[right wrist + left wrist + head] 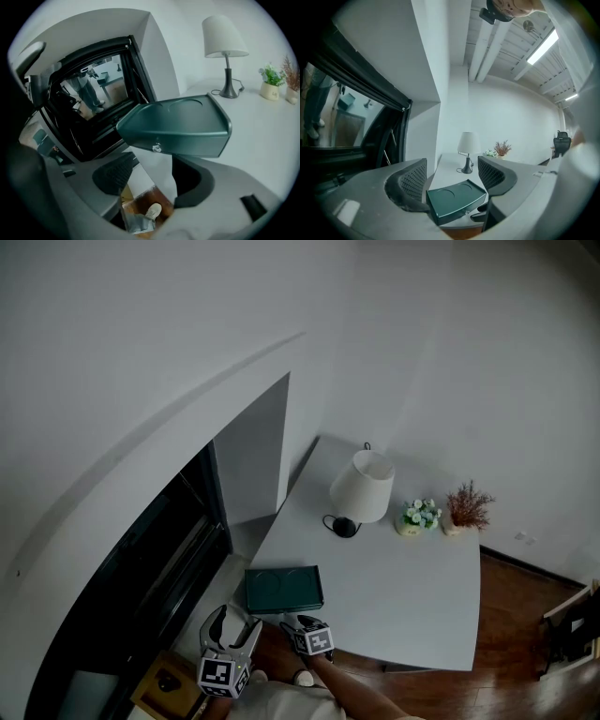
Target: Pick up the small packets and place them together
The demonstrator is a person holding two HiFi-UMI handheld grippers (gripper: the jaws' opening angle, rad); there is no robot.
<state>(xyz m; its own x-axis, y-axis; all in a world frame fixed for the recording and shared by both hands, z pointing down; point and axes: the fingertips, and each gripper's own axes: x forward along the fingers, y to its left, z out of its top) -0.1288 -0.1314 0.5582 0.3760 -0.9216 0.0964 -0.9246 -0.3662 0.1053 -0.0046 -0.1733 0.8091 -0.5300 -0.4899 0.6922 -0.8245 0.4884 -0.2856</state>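
left gripper (452, 163): jaws wide apart and empty, aimed at the green box (454, 201) and not touching it.
right gripper (152, 169): jaws apart with nothing between them, just below the box's small front knob (157, 148).
green box: shut, at the table (403, 606) near corner.
packets: none in any view; probably inside the box, hence both grippers close on it.

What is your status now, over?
Jaws open, empty: left gripper, right gripper. No packets in view; green box on table ahead. Nothing in the way.
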